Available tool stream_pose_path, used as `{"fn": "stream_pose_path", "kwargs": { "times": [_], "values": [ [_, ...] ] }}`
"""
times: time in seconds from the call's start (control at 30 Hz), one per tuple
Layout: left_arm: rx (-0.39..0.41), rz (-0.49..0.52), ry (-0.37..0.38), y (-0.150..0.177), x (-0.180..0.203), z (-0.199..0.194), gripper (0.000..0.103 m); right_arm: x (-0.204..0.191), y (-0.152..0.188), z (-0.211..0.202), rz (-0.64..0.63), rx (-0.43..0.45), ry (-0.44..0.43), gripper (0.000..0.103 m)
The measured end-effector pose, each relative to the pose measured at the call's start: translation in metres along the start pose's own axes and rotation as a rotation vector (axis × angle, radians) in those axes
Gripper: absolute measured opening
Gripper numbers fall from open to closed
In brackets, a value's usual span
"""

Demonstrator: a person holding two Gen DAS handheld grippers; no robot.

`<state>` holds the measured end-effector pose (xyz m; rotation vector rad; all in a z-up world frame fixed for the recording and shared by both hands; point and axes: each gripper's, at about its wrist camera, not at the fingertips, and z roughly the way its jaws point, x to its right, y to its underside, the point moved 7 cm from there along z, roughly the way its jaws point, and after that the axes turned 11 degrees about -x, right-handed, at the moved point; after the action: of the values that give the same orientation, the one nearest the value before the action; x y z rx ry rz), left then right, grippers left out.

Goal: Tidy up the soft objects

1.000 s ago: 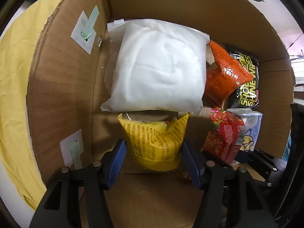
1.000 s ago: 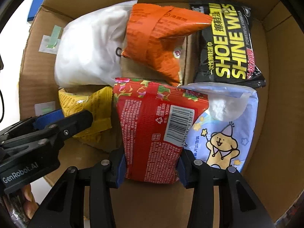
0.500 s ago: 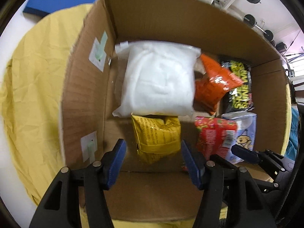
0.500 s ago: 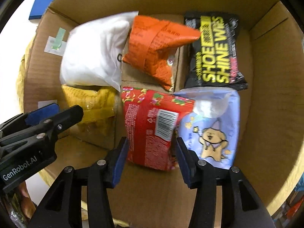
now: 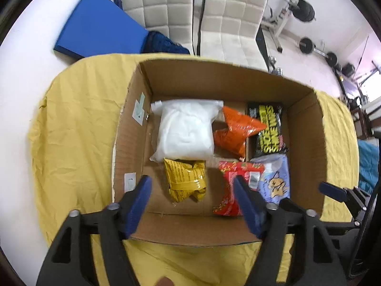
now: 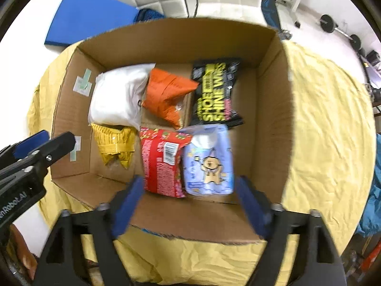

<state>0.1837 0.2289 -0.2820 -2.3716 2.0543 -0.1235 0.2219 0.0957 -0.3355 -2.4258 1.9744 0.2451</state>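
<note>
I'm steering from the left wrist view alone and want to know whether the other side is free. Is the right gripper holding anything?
Observer: No. The right gripper is open, with nothing between its fingers. It is above the near wall of the cardboard box.
Operator: Here the left gripper hides the red pack's near end. Is that pack fully down in the box?
Observer: Yes. The red pack lies flat on the box floor with its whole length showing, right beside the pale blue pack.
</note>
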Motion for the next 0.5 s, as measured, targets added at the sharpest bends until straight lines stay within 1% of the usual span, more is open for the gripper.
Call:
{"fn": "stream_pose_path", "kwargs": {
  "times": [0.07, 0.1, 0.13, 0.23, 0.3, 0.37, 0.5],
  "values": [
    [0.018, -0.008, -0.013, -0.001, -0.001, -0.005, 0.090, 0.009, 0.007, -0.009, 0.006, 0.024, 0.008, 0.096],
    [0.024, -0.009, -0.017, -0.001, -0.001, -0.007, 0.093, 0.014, 0.007, -0.012, 0.010, 0.032, 0.017, 0.101],
    [0.028, -0.010, -0.017, -0.001, -0.001, -0.009, 0.096, 0.015, 0.010, -0.016, 0.014, 0.039, 0.020, 0.103],
    [0.030, -0.011, -0.011, 0.002, 0.001, -0.011, 0.096, 0.020, 0.017, -0.029, 0.033, 0.057, 0.024, 0.103],
    [0.039, -0.008, -0.020, 0.005, 0.003, -0.016, 0.096, 0.022, 0.020, -0.034, 0.036, 0.068, 0.024, 0.103],
    [0.056, -0.006, -0.021, 0.009, 0.006, -0.025, 0.096, 0.025, 0.023, -0.042, 0.045, 0.083, 0.025, 0.103],
    [0.098, 0.002, -0.027, 0.025, 0.016, -0.057, 0.096, 0.029, 0.035, -0.064, 0.055, 0.114, 0.008, 0.103]
  ]
}}
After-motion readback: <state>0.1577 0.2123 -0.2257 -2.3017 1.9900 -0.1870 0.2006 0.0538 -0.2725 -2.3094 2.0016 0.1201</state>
